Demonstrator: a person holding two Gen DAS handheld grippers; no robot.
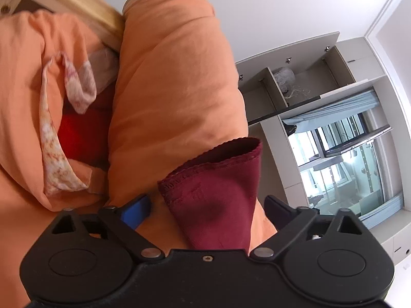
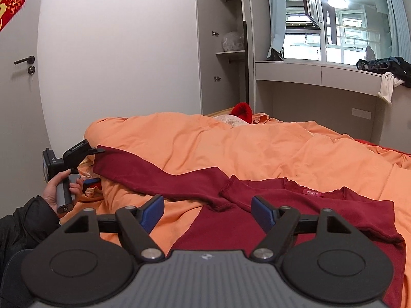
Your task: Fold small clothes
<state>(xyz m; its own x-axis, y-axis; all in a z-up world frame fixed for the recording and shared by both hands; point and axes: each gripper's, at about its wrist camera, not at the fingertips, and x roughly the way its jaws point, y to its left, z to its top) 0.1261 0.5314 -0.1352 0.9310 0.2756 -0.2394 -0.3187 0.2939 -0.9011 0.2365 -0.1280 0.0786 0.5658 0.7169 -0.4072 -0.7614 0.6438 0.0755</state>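
A dark red long-sleeved top point(image 2: 303, 213) lies on the orange duvet point(image 2: 231, 143), collar with a pink label toward the window. Its left sleeve point(image 2: 154, 174) stretches out to the left. In the left wrist view the sleeve's cuff point(image 1: 218, 187) lies between the spread fingers of my left gripper point(image 1: 208, 208), which are apart and not clamped on it. The left gripper also shows in the right wrist view point(image 2: 99, 150) at the sleeve's end, held by a hand. My right gripper point(image 2: 208, 210) is open above the top's body, empty.
An orange pillow point(image 1: 174, 82) and floral cloth point(image 1: 54, 143) lie by the wooden headboard point(image 1: 84, 5). A red item point(image 2: 242, 110) sits at the bed's far side. An open wardrobe point(image 2: 221, 46), a window ledge with dark clothes point(image 2: 385, 66) and a door point(image 2: 18, 77) surround the bed.
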